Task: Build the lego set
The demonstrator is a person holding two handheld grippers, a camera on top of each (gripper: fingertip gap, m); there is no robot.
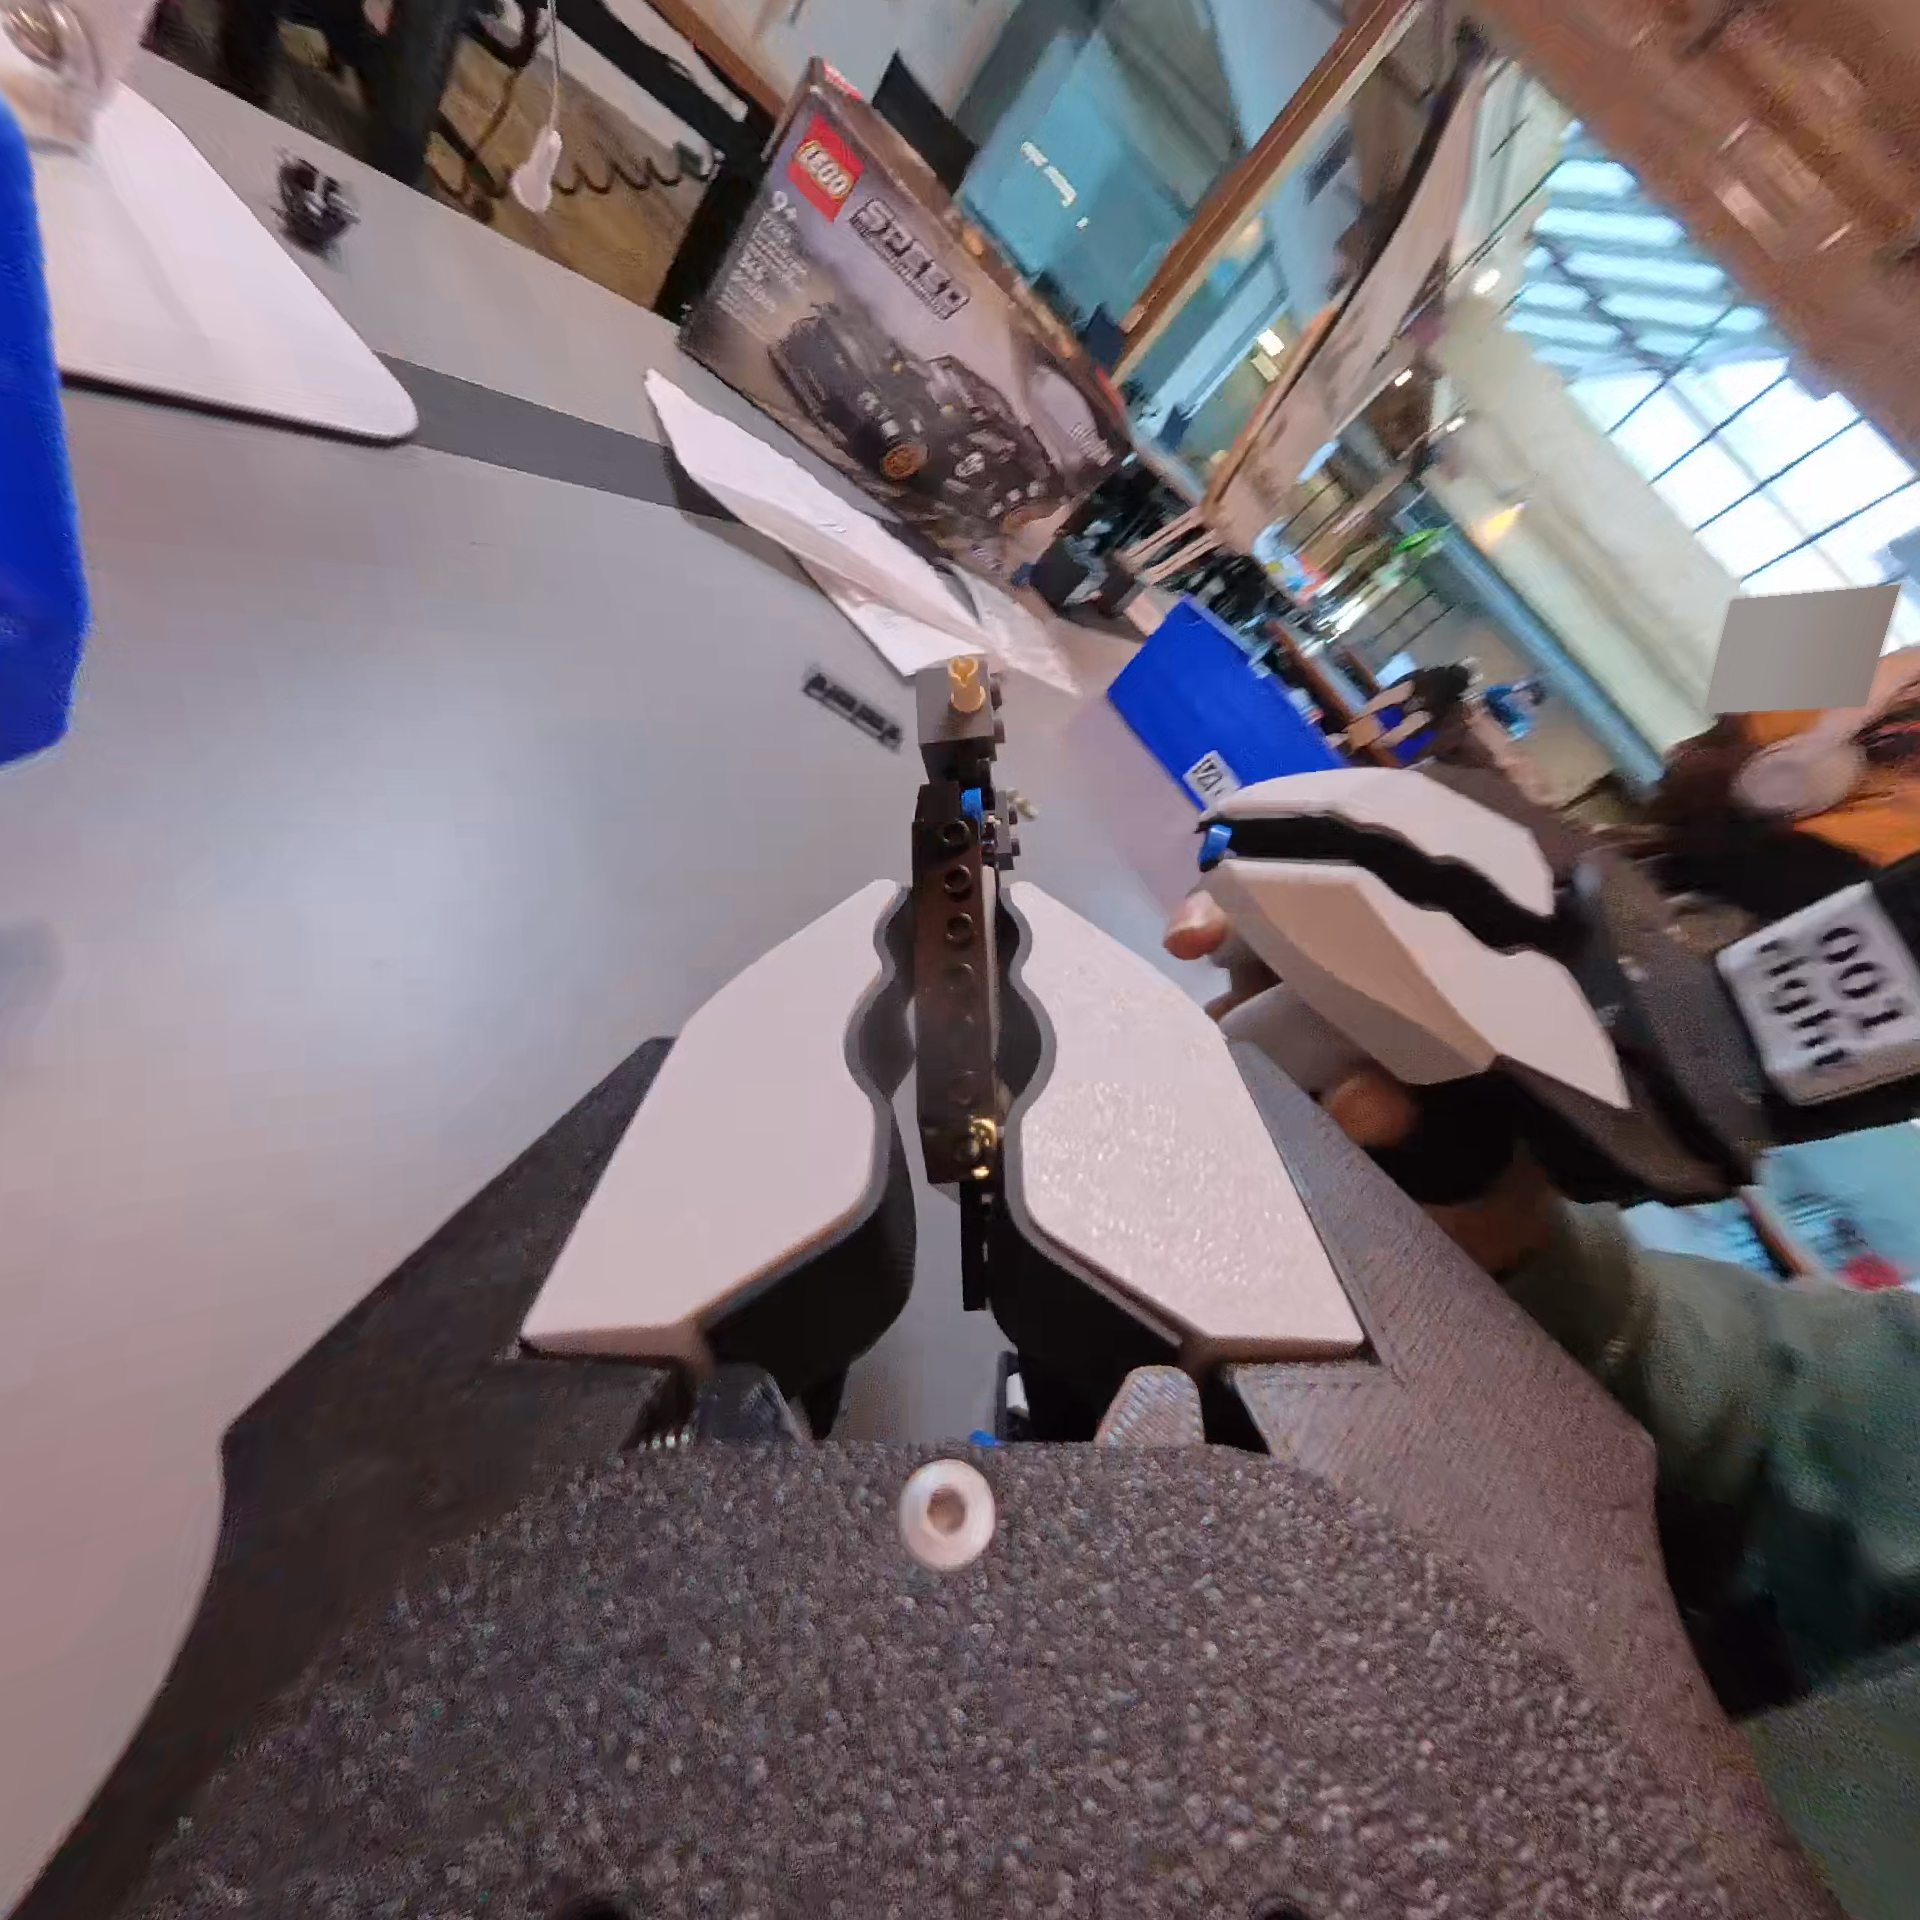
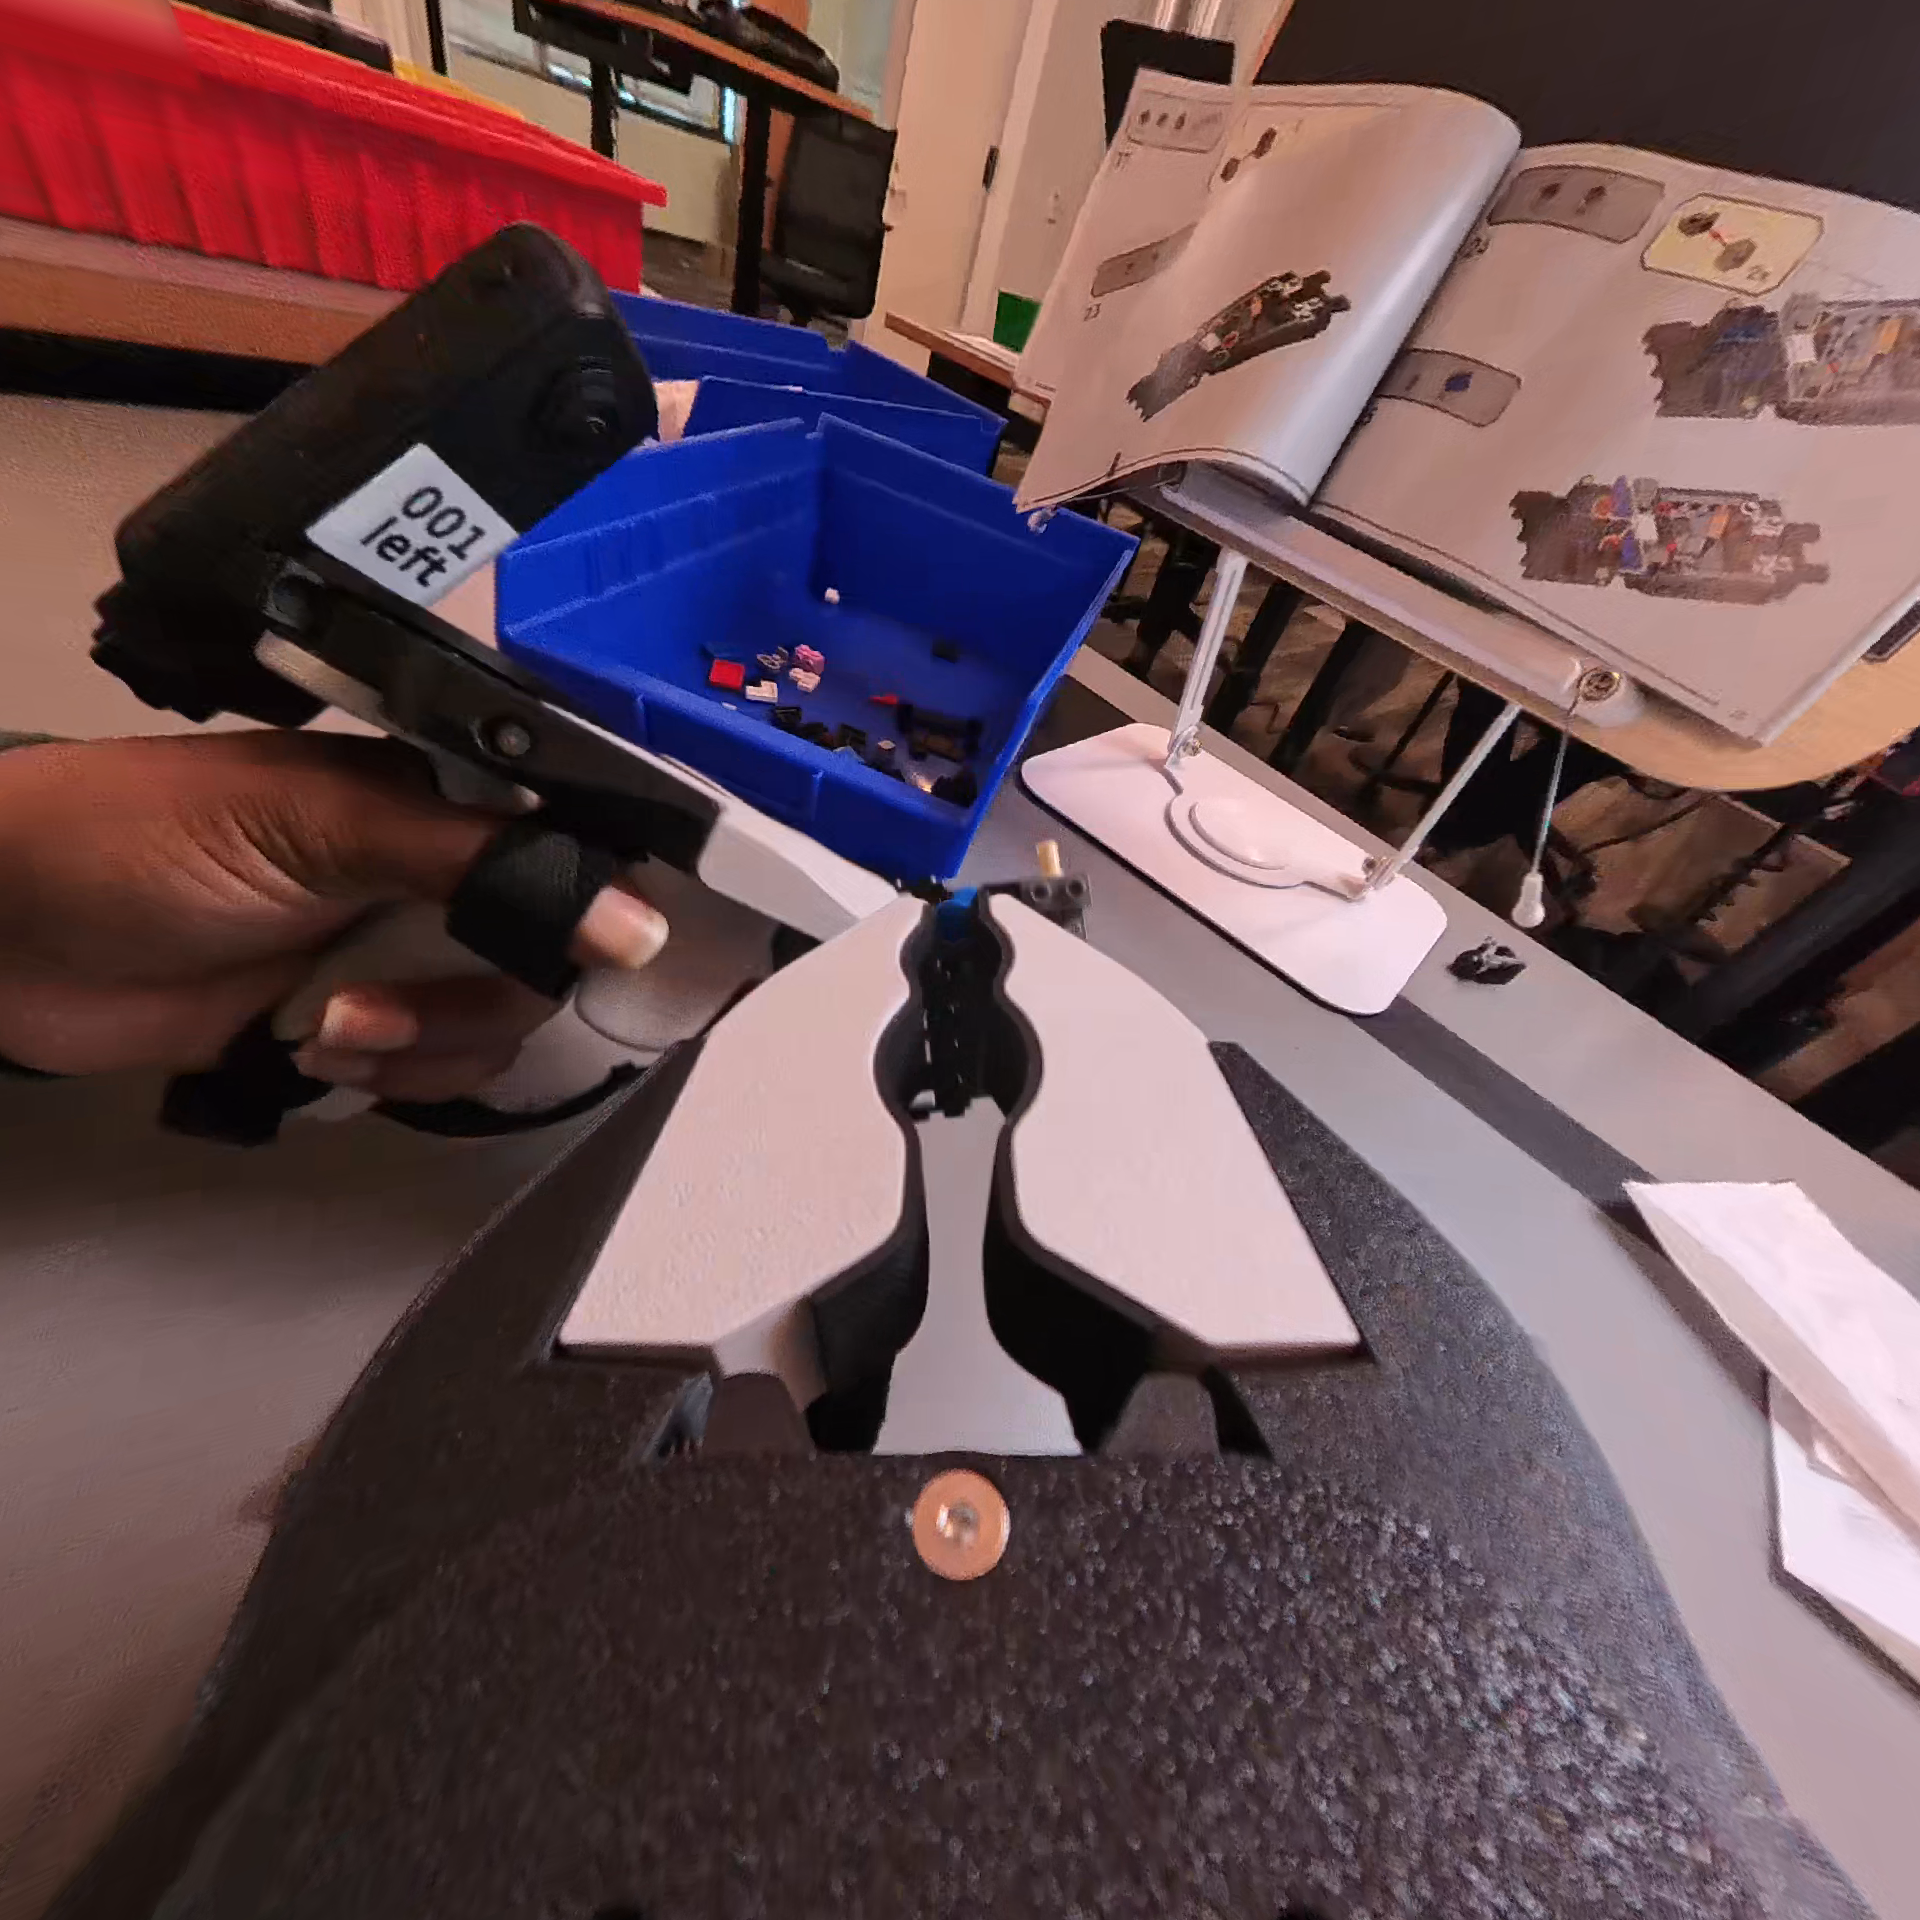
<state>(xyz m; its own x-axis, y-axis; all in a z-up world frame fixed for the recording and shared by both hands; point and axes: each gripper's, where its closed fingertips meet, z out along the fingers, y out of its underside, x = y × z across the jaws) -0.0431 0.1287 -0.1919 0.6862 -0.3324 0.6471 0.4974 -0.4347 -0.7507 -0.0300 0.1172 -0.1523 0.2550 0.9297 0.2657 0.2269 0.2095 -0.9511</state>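
Gripping a long black studded brick assembly (image 1: pixel 956 997) with a grey block and tan peg at its far end, left gripper (image 1: pixel 951 914) fingers closed tight on its sides, held above the grey worktop (image 1: pixel 364 831). Pinching a small blue brick piece (image 2: pixel 954 921) at the fingertips, right gripper (image 2: pixel 954 935) nearly closed, just beside the assembly's grey end (image 2: pixel 1055 891). Sitting behind on the worktop: a blue plastic bin (image 2: pixel 831 582) holding small loose bricks, a white stand (image 2: pixel 1236 862) carrying an open instruction booklet (image 2: pixel 1455 343), a dark printed cardboard box (image 1: pixel 894 332) standing upright, white paper sheets (image 1: pixel 831 530) lying beside it.
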